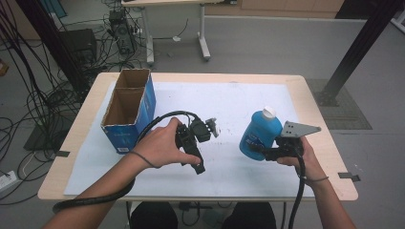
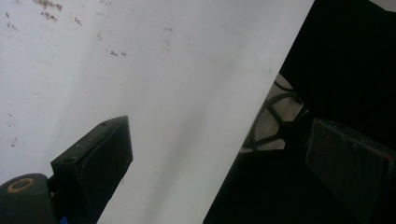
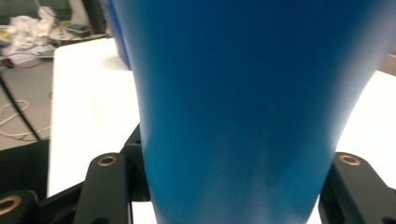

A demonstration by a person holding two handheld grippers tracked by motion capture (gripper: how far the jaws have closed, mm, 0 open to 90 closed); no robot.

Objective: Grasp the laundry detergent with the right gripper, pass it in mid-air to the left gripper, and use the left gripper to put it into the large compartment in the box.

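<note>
The table (image 1: 315, 143) spans the middle of the high view, covered by a white sheet (image 1: 229, 102).

The cardboard box (image 1: 130, 109) stands at centre left of that view. It is open at the top and has two compartments, and nothing shows in either.

The blue bottle (image 1: 259, 132) with a white cap (image 1: 269, 112) sits right of centre in the high view, leaning a little. The right gripper (image 1: 267, 151) is clamped on its lower body. In the right gripper view the blue wall (image 3: 243, 102) occupies the middle of the frame, with one jaw at each lower corner pressed against it.

Handling: the bottle is probably smooth plastic, so slippery. If liquid is inside, expect moderate weight low down. The wall may flex under a hard squeeze. Take hold across the body, below the shoulder, not at the cap.

The left gripper (image 1: 198, 162) lies left of centre in the high view, in the left hand (image 1: 160, 143). Its jaws stand wide apart and hold nothing; the left gripper view shows them at lower left and lower right over the sheet edge.
</note>
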